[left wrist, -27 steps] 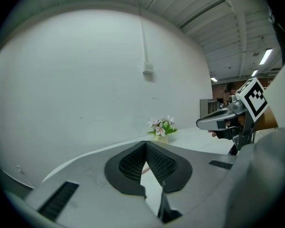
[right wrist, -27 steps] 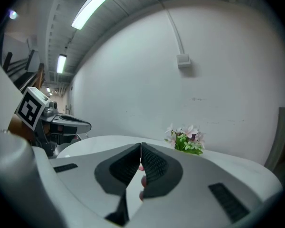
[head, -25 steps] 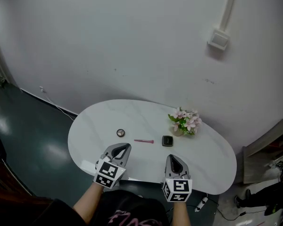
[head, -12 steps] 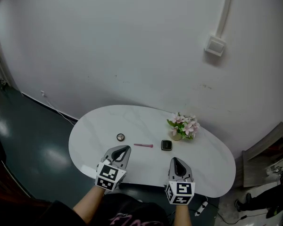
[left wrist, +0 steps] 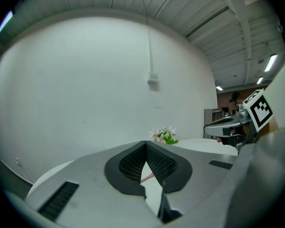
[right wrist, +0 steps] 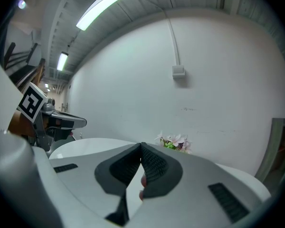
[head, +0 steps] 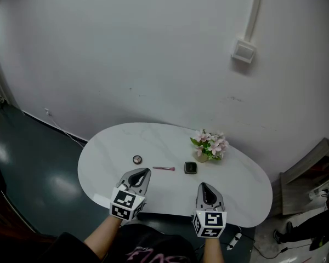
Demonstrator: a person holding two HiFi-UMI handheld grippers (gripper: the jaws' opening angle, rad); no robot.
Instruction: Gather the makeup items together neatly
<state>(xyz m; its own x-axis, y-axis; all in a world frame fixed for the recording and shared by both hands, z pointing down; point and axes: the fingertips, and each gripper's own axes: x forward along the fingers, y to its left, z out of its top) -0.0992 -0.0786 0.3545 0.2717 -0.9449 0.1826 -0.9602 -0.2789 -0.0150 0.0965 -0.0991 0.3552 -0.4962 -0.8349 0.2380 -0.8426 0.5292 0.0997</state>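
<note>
On the white oval table (head: 115, 141) lie a small round compact (head: 137, 159), a thin pink stick (head: 163, 169) and a black square compact (head: 191, 167), spaced in a row. My left gripper (head: 144, 172) hovers at the near edge, just short of the round compact and the stick. It is shut with nothing in it (left wrist: 146, 144). The pink stick (left wrist: 148, 176) shows through the slit below its tips. My right gripper (head: 202, 186) sits near the front edge below the black compact, shut and empty (right wrist: 141, 145).
A small pot of pink flowers (head: 209, 145) stands behind the black compact, near the table's far edge. A white wall with a switch box (head: 243, 52) rises behind. Dark floor lies to the left, and a wooden shelf (head: 310, 174) stands at right.
The head view has shifted slightly, so the table and items sit a bit further left. Both grippers stay shut at the near edge, and the items have not moved on the table.
</note>
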